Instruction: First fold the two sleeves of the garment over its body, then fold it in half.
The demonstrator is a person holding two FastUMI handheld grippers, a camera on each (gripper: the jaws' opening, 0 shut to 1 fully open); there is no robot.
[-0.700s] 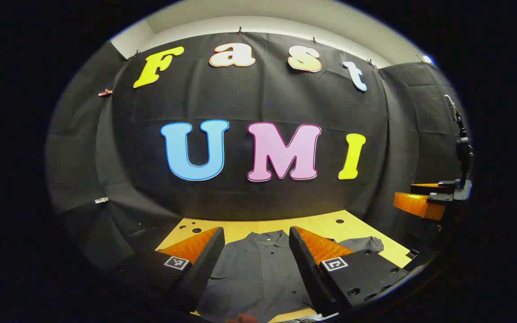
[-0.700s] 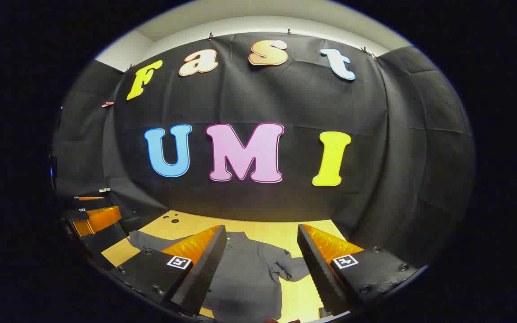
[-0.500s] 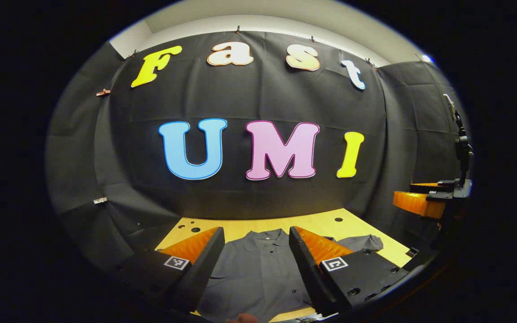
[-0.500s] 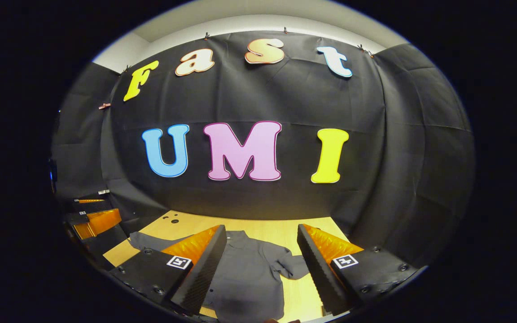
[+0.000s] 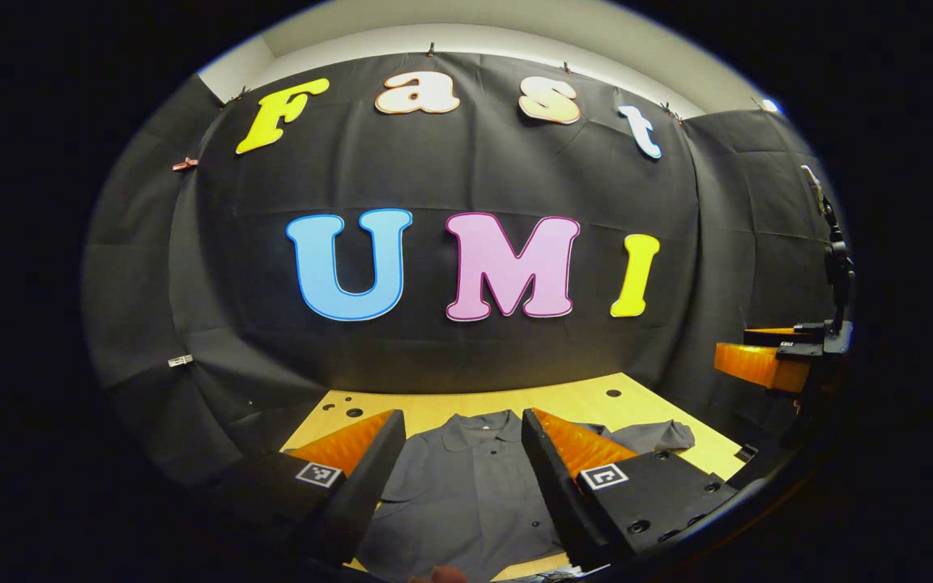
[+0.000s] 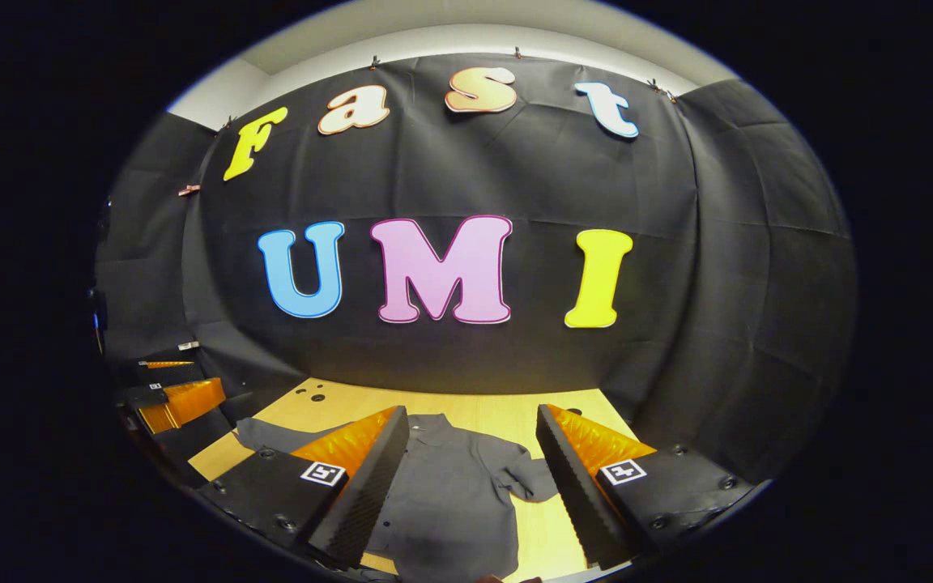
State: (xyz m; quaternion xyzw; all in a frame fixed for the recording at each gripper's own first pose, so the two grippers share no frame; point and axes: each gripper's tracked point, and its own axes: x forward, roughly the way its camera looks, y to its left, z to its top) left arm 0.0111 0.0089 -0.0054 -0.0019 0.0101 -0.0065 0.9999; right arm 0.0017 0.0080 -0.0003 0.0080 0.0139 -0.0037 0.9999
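while the booth's black cloth wall (image 5: 466,340) rises behind everything, we look down past it to the yellow wooden surface (image 5: 564,401), which carries the whole job. on that surface lies a dark grey polo shirt (image 5: 466,486), spread flat with its collar (image 5: 479,425) toward the wall and its hem toward us, so its long axis runs straight away from both of our tools. nothing is folded yet, as far as we can judge: in the left gripper view one short sleeve (image 5: 653,437) sticks out sideways to the right of the body, and in the right gripper view we see that sleeve (image 6: 535,482) lying slightly rumpled and the other sleeve (image 6: 272,433) reaching out to the left.

our left hand-held gripper (image 5: 462,449) hangs above the near part of the shirt, jaws spread wide with nothing between them; the shirt's chest shows in the gap. our right hand-held gripper (image 6: 475,453) hangs likewise, wide and empty, above the shirt's right half, and it also shows at the right edge of the left gripper view (image 5: 762,364), level with the left one and well apart from it.

the coming move, we think, turns on this: each sleeve lies ahead of and below the tool on its own side, outboard of the body. the right one is nearer the rumpled sleeve, the left nearer the other. each must drop to the cloth, pinch a cuff and carry it inward across the long axis.
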